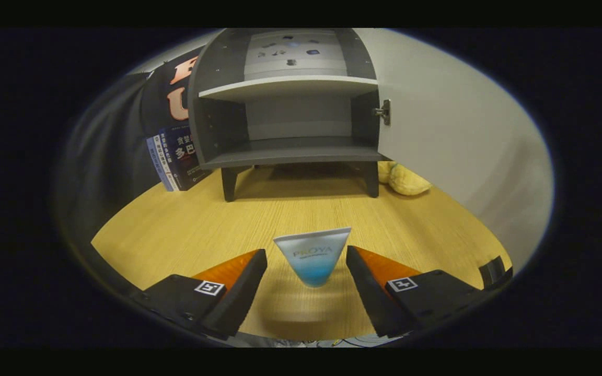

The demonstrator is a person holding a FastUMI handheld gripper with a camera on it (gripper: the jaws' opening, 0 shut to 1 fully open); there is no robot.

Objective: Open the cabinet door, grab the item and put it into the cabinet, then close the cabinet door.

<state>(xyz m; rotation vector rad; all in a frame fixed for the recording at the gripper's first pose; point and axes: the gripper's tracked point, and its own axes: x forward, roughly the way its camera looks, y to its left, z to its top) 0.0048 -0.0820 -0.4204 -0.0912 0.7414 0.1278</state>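
Note:
A white and blue squeeze tube (313,256) stands on the wooden table (175,235), wide end up, right between my two fingers. My gripper (306,261) is open, with a gap on each side of the tube, so neither finger touches it. Beyond the tube stands a grey cabinet (290,104) on short legs. Its white door (447,130) is swung wide open to the right. The lower compartment (296,149) and the shelf (288,86) above it look bare.
Several books (175,156) lean upright just left of the cabinet. A yellow plush toy (403,179) lies behind the open door, by the cabinet's right leg. Bare tabletop runs between the tube and the cabinet.

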